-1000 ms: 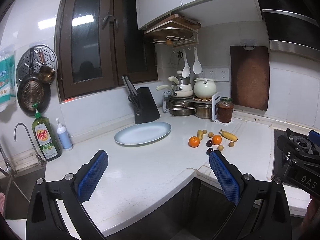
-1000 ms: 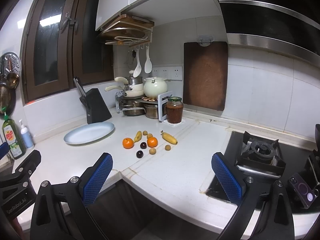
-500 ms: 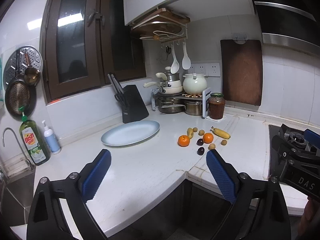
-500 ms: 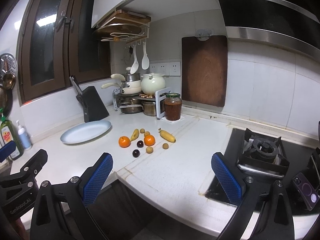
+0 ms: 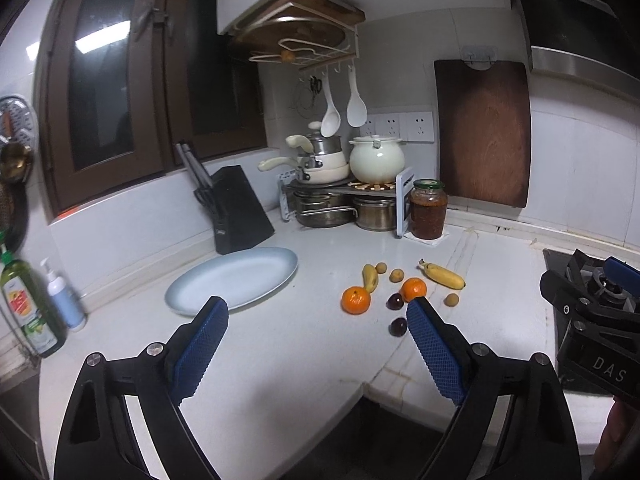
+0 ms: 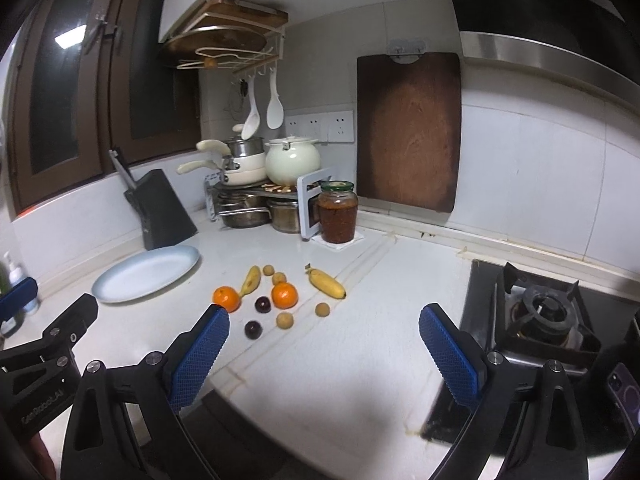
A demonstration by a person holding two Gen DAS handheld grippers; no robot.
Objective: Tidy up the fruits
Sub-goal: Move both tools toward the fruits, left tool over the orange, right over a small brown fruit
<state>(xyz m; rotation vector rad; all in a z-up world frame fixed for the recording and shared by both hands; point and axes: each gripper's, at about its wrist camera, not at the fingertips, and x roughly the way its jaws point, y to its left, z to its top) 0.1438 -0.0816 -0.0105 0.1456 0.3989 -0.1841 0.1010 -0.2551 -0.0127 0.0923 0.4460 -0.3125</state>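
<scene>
Nothing is organized yet. Your pale blue oval plate (image 5: pixel 232 280) is bare, and every fruit lies loose on the white stone counter (image 5: pixel 280 360).

Positions, all relative to the plate:
- near-side orange mandarin (image 5: pixel 355 300): closest fruit, just off its right end
- small yellow banana (image 5: pixel 370 277): just behind that mandarin
- second orange mandarin (image 5: pixel 414 289), two dark purple plums (image 5: pixel 395 302) (image 5: pixel 398 326), tan round longans (image 5: pixel 396 275): further right in the same cluster
- larger yellow banana (image 5: pixel 442 275): far side of the cluster, well apart from the plate
- glass jar with green lid (image 5: pixel 428 209): behind the cluster, not part of the job

Grippers:
- your left gripper (image 5: pixel 316 312): blue pads spread but closing at this moment, nothing between them, over bare counter between plate and fruit, touching neither
- your right gripper (image 6: pixel 324 320): pads spread wide, nothing held, short of the fruit, with the black gas hob (image 6: pixel 544 320) to its right

My read: you're at the approach step, zero pieces moved. Assuming the plate is the target, all of it is left: two mandarins, two bananas, two plums, at least four longans. The left side is best placed for the near mandarin. Longans and plums will likely roll, so centre them between the pads.
</scene>
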